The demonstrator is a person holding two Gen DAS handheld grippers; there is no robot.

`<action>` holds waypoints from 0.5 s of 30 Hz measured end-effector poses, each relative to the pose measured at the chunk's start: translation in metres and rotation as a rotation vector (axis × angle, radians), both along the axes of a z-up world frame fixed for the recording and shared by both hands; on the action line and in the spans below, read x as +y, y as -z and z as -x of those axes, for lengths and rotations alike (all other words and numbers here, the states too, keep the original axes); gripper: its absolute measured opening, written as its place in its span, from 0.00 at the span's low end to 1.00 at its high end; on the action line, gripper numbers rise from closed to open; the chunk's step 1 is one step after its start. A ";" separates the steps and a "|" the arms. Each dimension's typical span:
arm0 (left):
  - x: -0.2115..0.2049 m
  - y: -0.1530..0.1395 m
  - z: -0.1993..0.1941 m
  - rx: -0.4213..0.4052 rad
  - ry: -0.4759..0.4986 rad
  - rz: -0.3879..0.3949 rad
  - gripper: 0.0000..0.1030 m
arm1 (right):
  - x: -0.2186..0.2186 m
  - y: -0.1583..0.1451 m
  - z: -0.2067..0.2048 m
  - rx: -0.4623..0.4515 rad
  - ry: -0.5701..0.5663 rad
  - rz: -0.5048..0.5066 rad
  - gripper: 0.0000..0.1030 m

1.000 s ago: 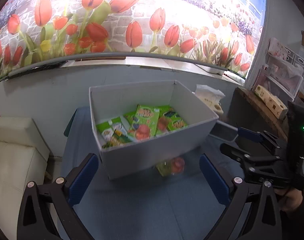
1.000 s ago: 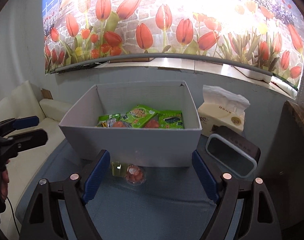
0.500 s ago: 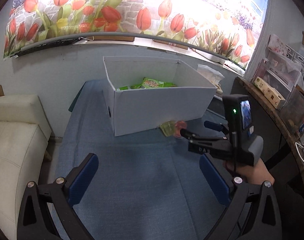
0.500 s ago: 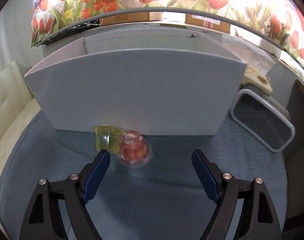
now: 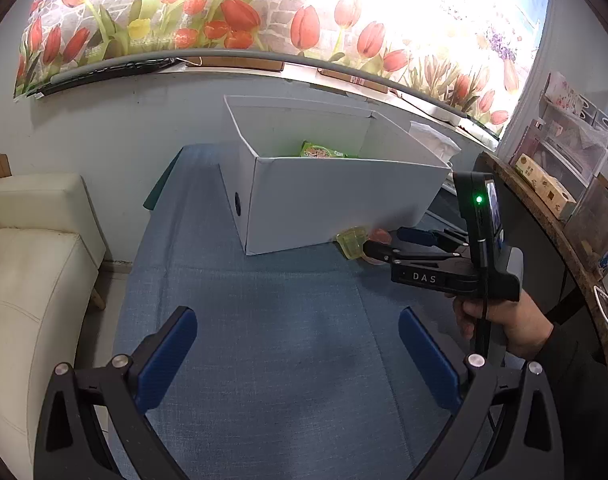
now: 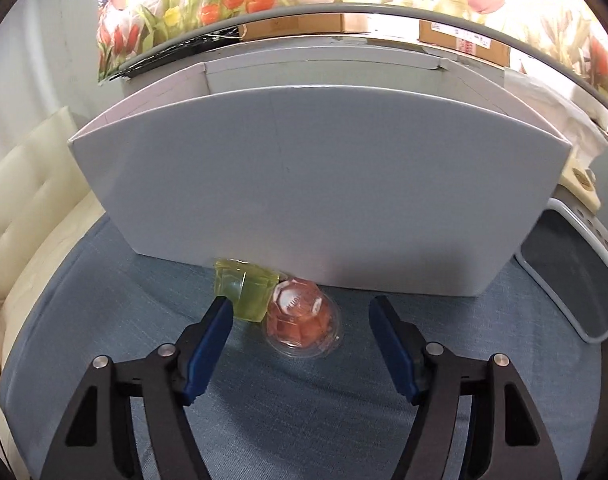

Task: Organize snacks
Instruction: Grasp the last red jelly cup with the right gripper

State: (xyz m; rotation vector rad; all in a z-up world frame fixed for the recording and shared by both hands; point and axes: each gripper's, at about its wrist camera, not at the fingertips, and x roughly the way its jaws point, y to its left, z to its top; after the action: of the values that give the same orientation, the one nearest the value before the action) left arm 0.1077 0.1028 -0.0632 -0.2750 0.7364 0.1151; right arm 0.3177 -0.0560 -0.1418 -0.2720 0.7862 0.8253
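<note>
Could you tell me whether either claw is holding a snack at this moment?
Nothing is held: the right claw is open around the red jelly cup, and the left claw is open.

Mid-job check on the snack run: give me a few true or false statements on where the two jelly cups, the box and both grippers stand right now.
1. The red jelly cup lies on the blue cloth outside the white box. True.
2. The right gripper is shut on the red jelly cup. False: its jaws stand open on either side of the cup, not gripping it.
3. The yellow jelly cup sits beside the red one, against the box's front wall. True.
4. The left gripper holds a snack packet. False: it is open and holds nothing.
5. The box is empty. False: a green snack packet shows inside.
</note>
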 end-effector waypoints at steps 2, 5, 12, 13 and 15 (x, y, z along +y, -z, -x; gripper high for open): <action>0.001 0.000 0.003 -0.005 -0.004 0.001 1.00 | -0.002 -0.002 0.000 0.016 -0.025 -0.013 0.72; 0.001 0.001 0.004 -0.004 -0.006 -0.004 1.00 | -0.009 -0.005 0.004 -0.008 -0.038 -0.016 0.72; -0.008 0.000 -0.002 -0.003 0.010 -0.006 1.00 | -0.001 0.012 0.000 -0.032 -0.018 0.062 0.66; -0.010 0.000 -0.003 0.000 0.013 -0.012 1.00 | 0.003 0.016 -0.003 -0.016 -0.021 0.073 0.62; -0.012 0.001 -0.003 0.004 0.016 -0.018 1.00 | 0.005 0.016 0.002 -0.022 -0.050 0.072 0.53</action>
State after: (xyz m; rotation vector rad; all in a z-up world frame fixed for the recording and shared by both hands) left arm 0.1109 0.0907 -0.0640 -0.2518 0.7413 0.1077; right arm 0.3160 -0.0509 -0.1582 -0.3660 0.7918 0.8404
